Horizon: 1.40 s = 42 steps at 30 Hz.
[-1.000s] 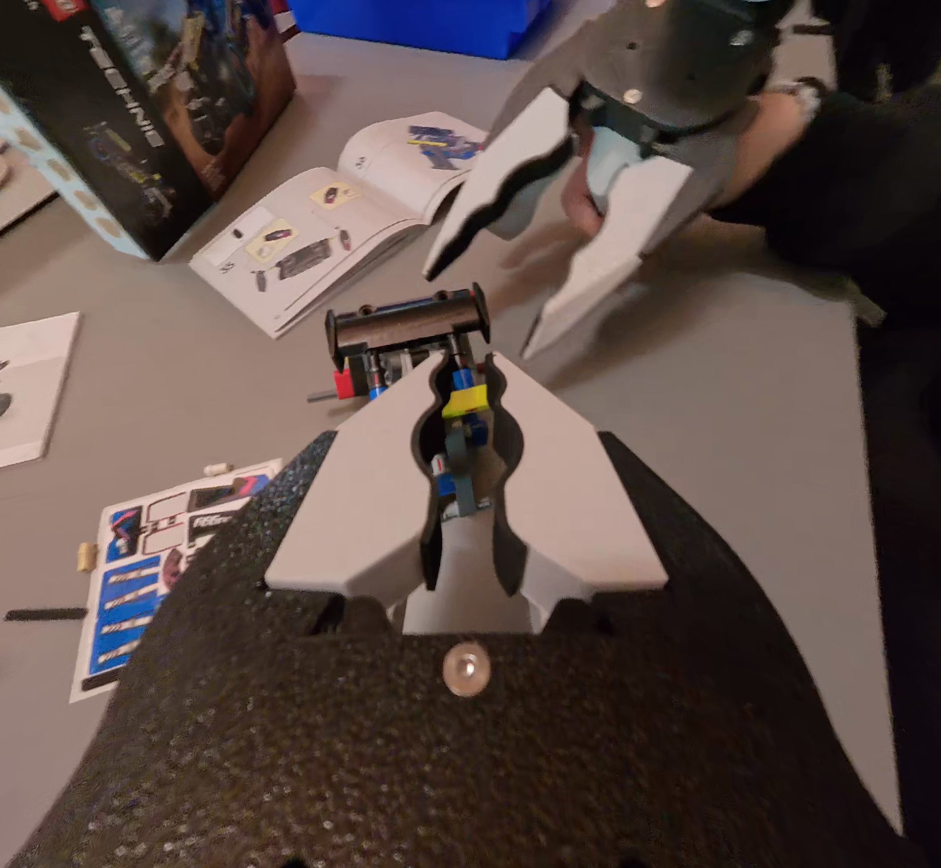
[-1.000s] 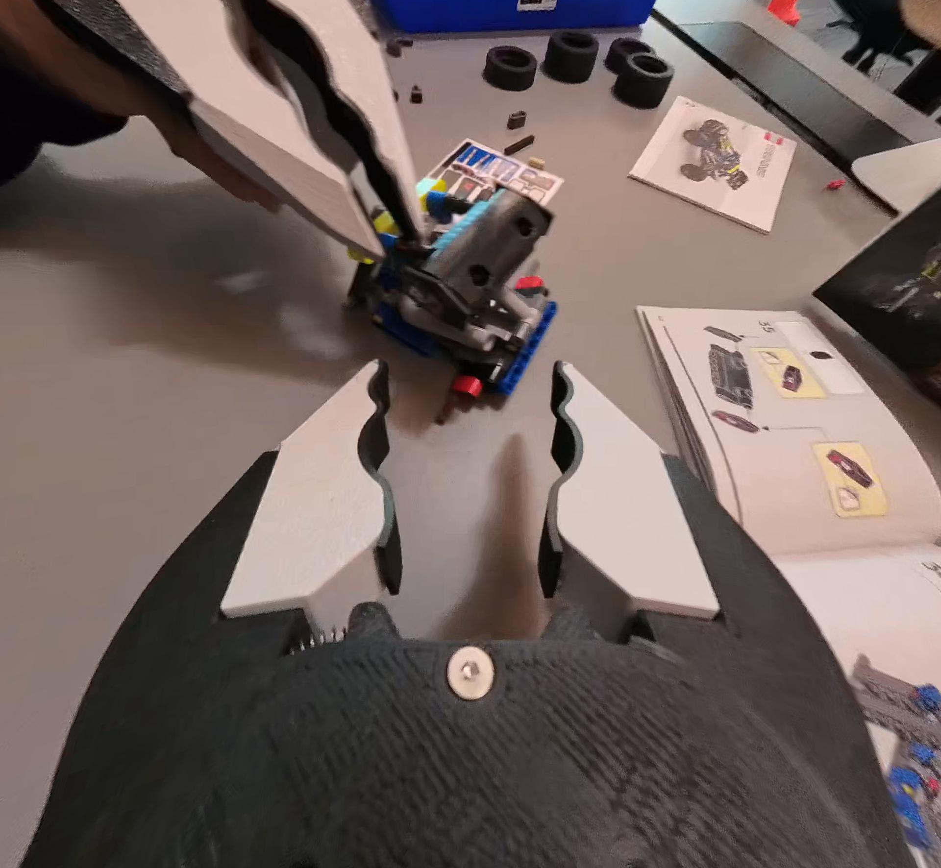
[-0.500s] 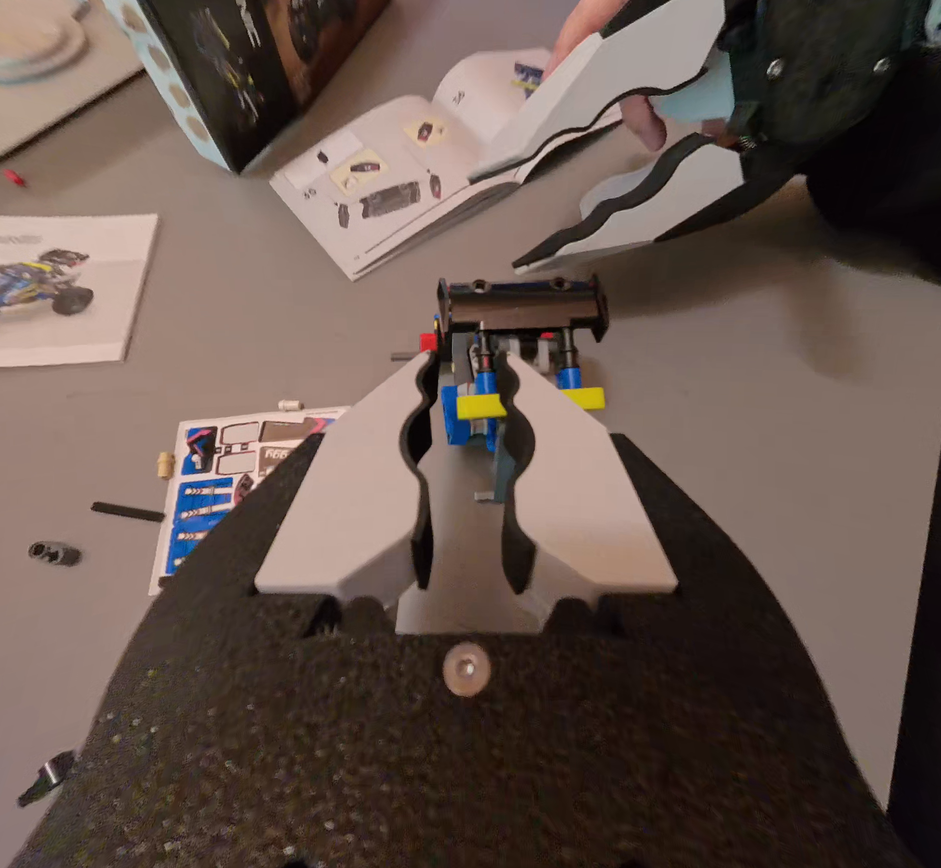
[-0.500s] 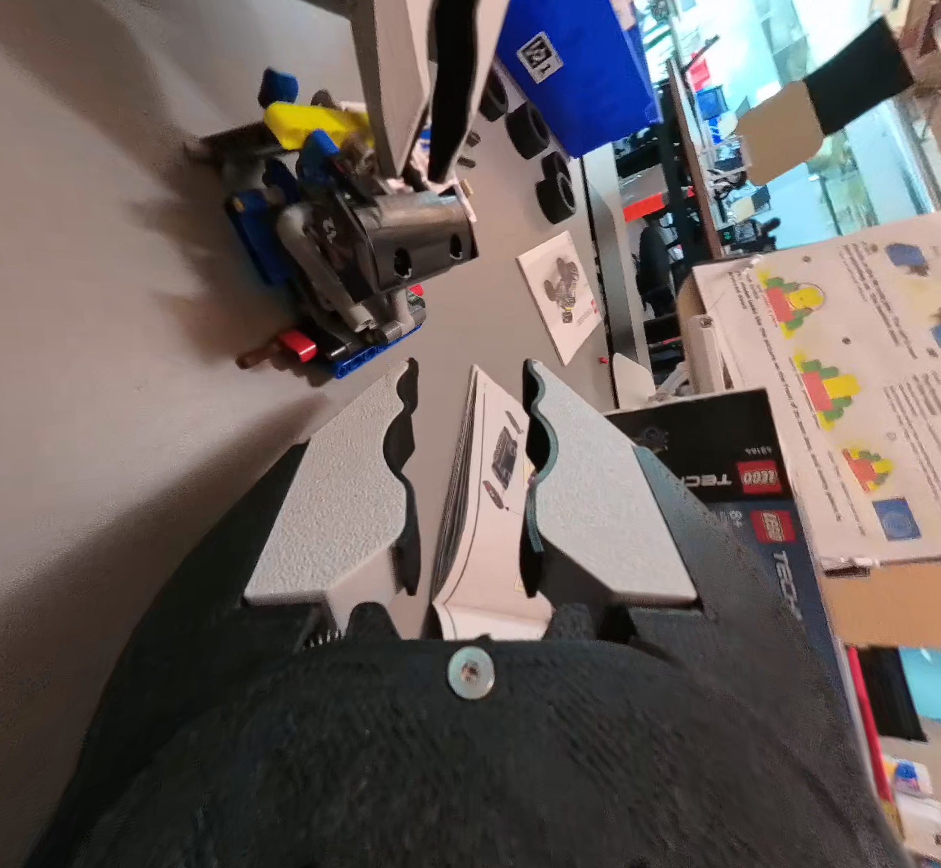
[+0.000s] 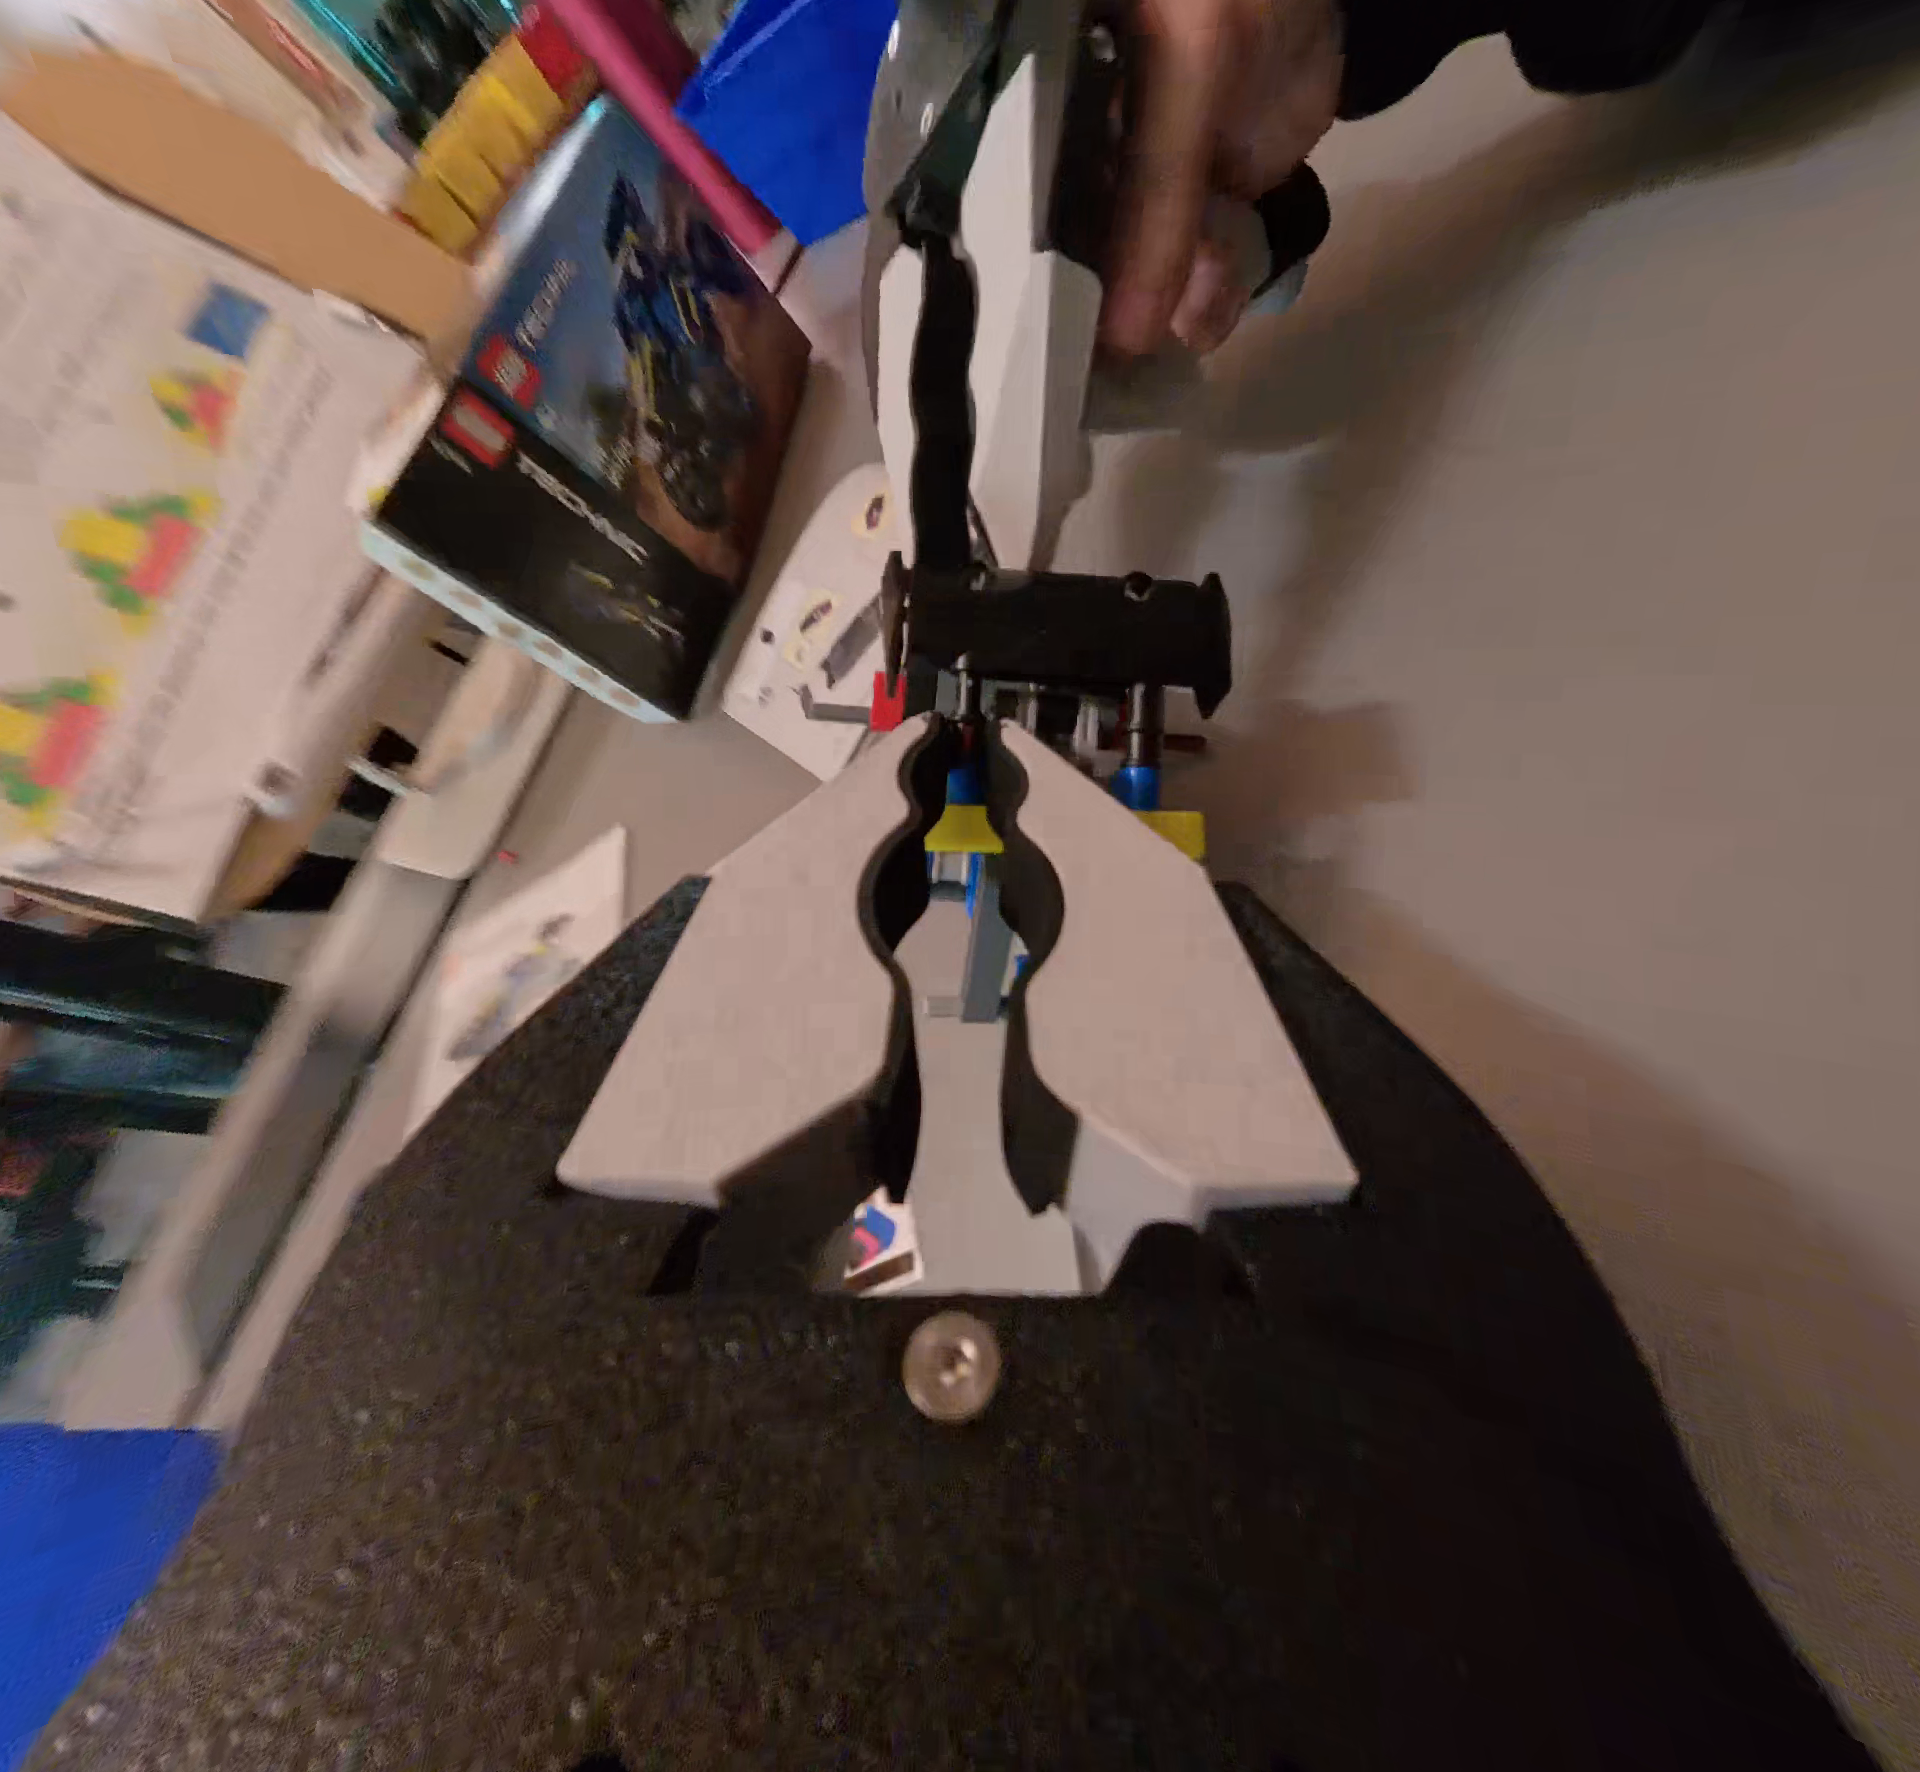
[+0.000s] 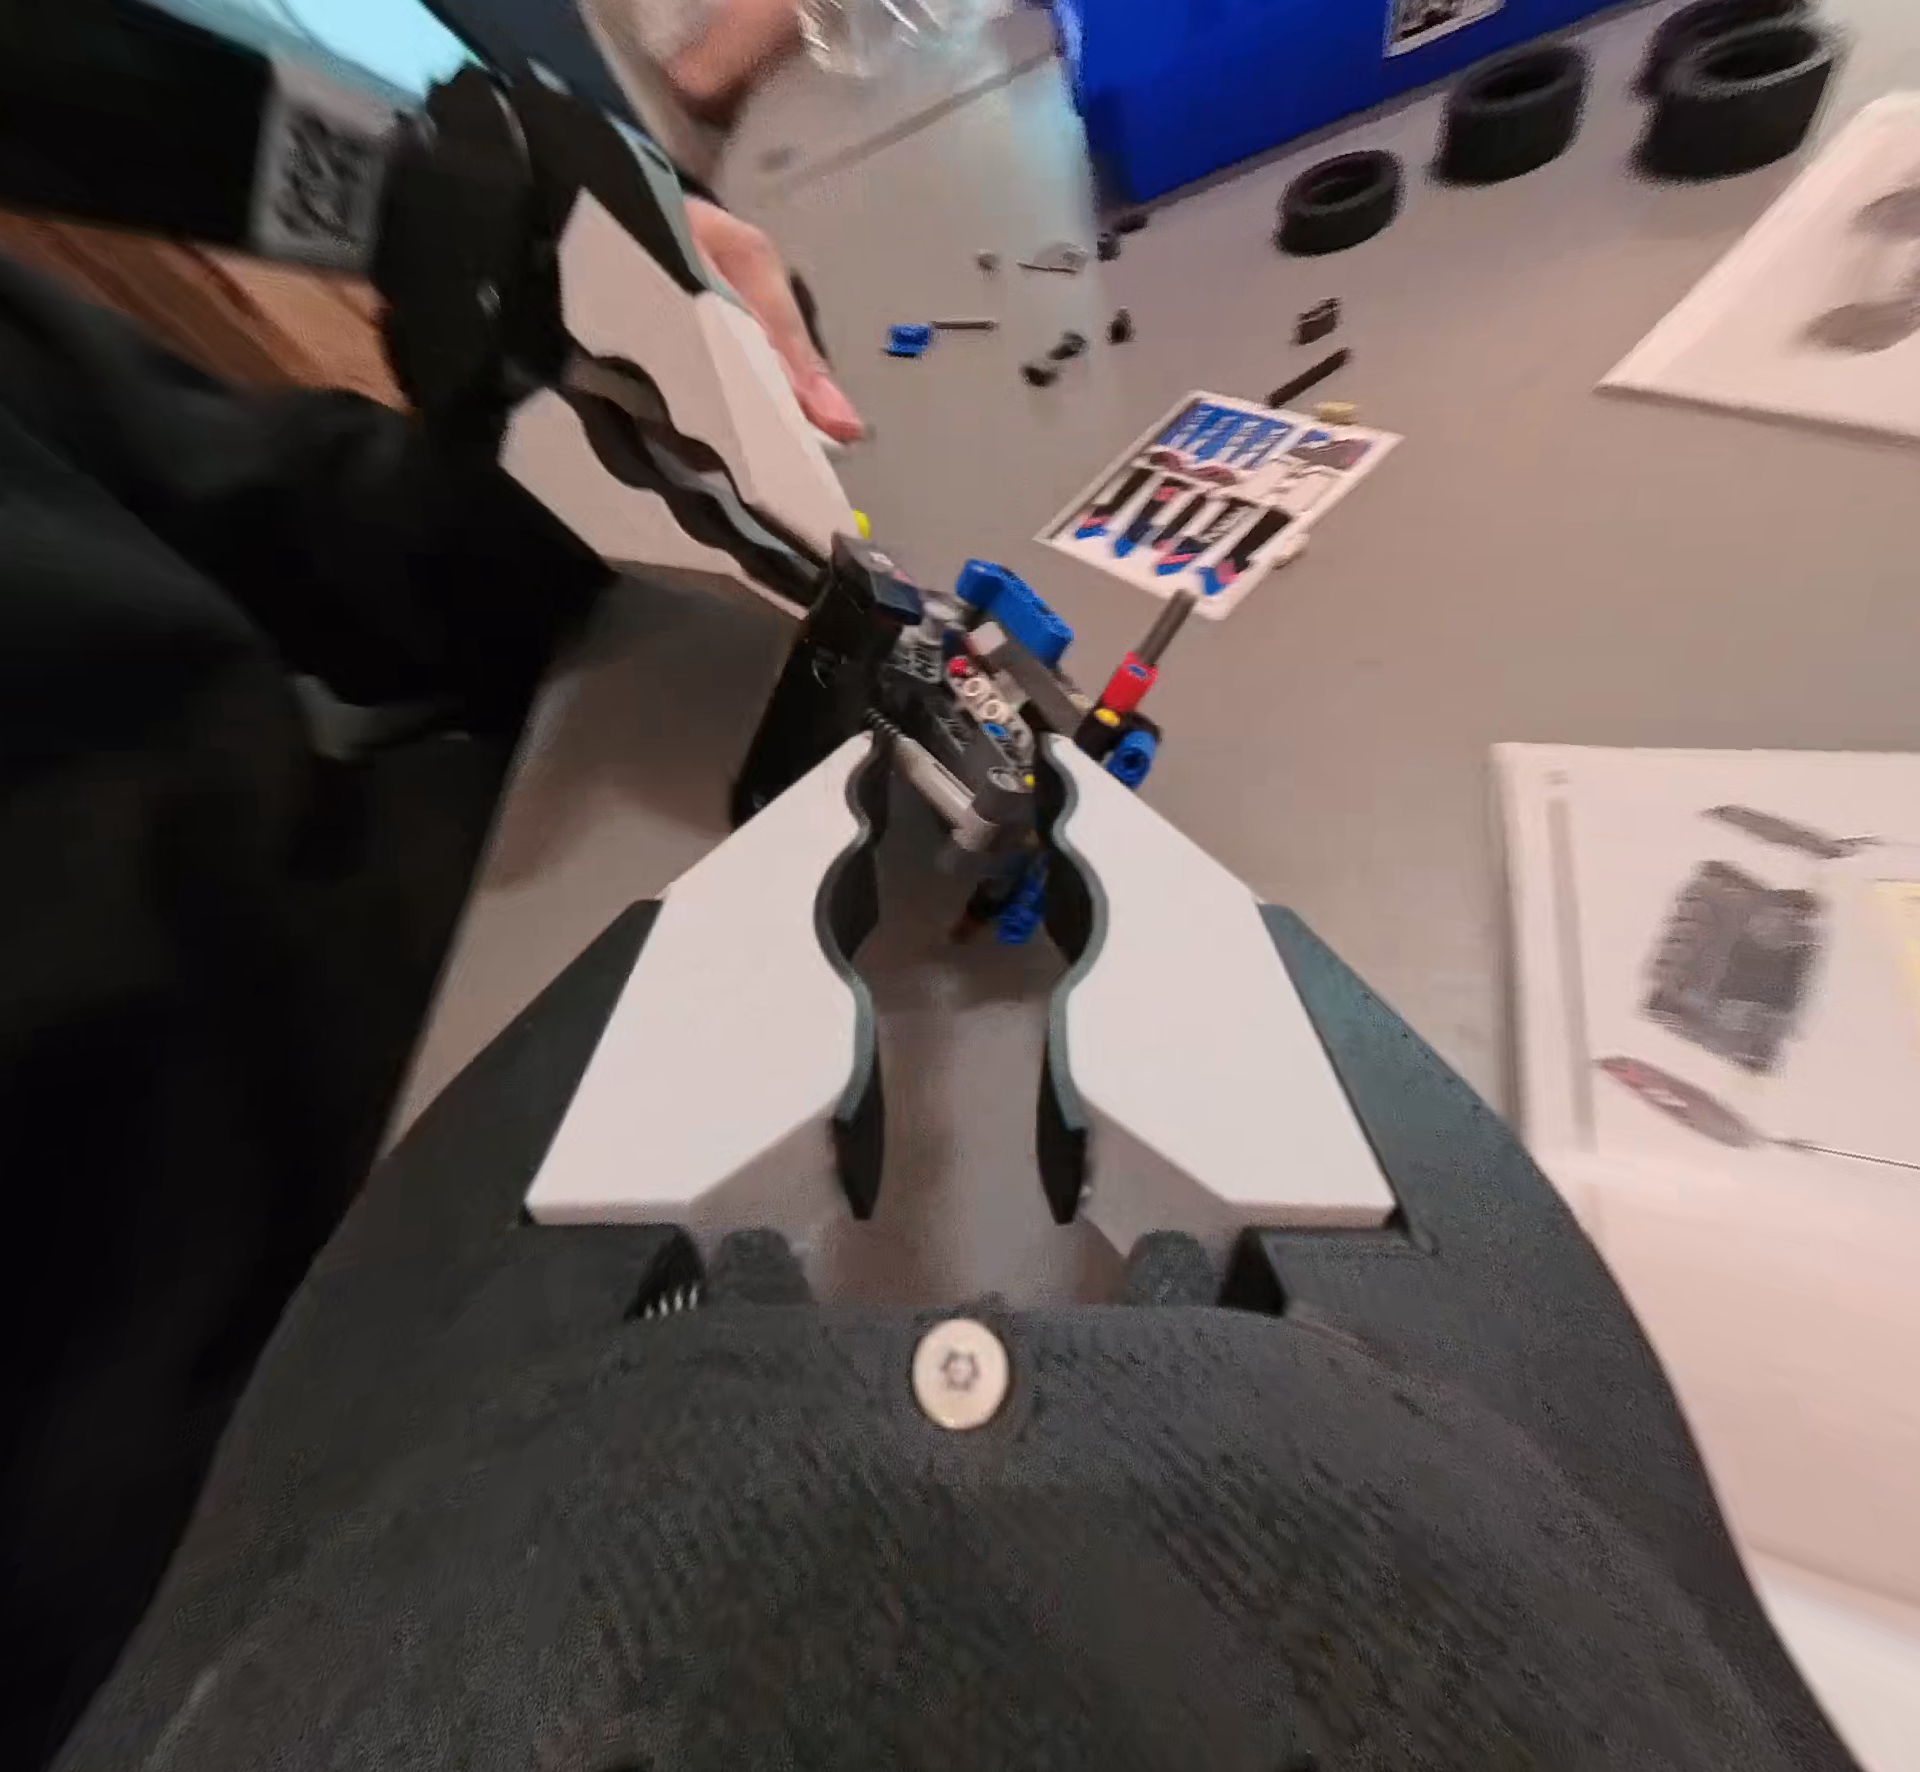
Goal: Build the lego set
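Observation:
A small brick-built car model (image 5: 1060,626), with a black rear wing and blue, yellow and red parts, sits between my two grippers. My left gripper (image 5: 961,735) is shut on a thin black strut of the model just under the wing. The same gripper shows in the right wrist view (image 6: 821,559), pinching the model's far end. My right gripper (image 6: 961,766) is shut on the model's grey and black frame (image 6: 966,756). In the left wrist view, my right gripper (image 5: 914,569) comes down from above onto the wing's left end.
The set's dark box (image 5: 603,434) stands to the left on the grey table (image 6: 1455,631). An open instruction booklet (image 6: 1714,995), a sticker sheet (image 6: 1216,496), black tyres (image 6: 1507,112), a blue bin (image 6: 1299,8) and loose small parts (image 6: 1039,340) lie around. The grippers are tip to tip, or close to it.
My left gripper opened a little, then closed on the model's strut. My right gripper narrowed from wide open and came onto the model's frame. Both views have swung and tilted.

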{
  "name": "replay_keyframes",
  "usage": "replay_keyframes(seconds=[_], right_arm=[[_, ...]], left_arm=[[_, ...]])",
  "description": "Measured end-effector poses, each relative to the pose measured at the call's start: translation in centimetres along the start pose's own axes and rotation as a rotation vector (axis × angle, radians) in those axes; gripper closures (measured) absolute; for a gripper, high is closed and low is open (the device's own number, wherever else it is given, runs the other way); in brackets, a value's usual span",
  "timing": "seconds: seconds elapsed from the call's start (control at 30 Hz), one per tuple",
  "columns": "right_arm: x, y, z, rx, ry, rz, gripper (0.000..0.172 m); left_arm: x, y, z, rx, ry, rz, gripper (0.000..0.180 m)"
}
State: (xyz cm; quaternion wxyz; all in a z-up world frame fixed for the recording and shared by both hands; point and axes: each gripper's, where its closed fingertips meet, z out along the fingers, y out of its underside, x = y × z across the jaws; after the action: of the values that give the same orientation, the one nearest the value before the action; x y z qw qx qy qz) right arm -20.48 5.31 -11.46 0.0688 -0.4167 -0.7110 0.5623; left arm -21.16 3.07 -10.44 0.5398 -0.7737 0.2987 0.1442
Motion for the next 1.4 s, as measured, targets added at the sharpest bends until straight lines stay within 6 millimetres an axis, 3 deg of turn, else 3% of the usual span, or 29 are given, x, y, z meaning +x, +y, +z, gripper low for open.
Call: replay_keyframes(seconds=[0.17,0.27,0.3,0.4,0.5,0.6,0.73,0.87,1.07,1.2,1.4], right_arm=[[-2.1,0.1,-0.5,0.114,-0.166,0.07,0.149],[-3.2,0.0,-1.6,0.146,-0.218,0.071,0.135],[-3.3,-0.2,-1.6,0.158,-0.206,0.073,0.137],[-6.1,-0.7,-1.0,0.178,-0.298,0.033,0.14],[-7.2,-1.0,0.0,0.181,-0.244,-0.032,0.142],[-8.3,-1.9,0.4,0.265,-0.251,-0.009,0.162],[-11.2,-2.4,-0.1,0.358,-0.306,-0.051,0.164],[-14.3,-3.8,-1.3,0.523,-0.421,0.055,0.164],[-18.7,-4.3,-2.5,0.618,-0.478,0.075,0.165],[-21.0,-4.3,-2.9,0.698,-0.516,0.154,0.165],[-22.0,-3.6,-2.7,0.767,-0.476,0.279,0.164]], left_arm=[[1.0,-1.1,-0.8,0.04,-0.095,0.17,0.177],[1.3,-1.6,-1.4,0.035,-0.139,0.233,0.177],[1.3,-1.8,-1.5,0.032,-0.155,0.255,0.177],[1.7,-2.2,-1.9,0.019,-0.181,0.311,0.177],[1.6,-2.5,-2.5,-0.008,-0.217,0.38,0.177],[2.1,-3.9,-3.7,0.022,-0.212,0.404,0.177],[2.9,-5.9,-5.4,0.047,-0.21,0.487,0.178],[3.6,-8.9,-7.4,0.069,-0.217,0.575,0.178],[5.4,-12.3,-9.9,0.083,-0.19,0.71,0.177],[6.8,-13.8,-11.3,0.084,-0.168,0.745,0.178],[8.2,-14.0,-11.9,0.057,-0.145,0.744,0.179]])
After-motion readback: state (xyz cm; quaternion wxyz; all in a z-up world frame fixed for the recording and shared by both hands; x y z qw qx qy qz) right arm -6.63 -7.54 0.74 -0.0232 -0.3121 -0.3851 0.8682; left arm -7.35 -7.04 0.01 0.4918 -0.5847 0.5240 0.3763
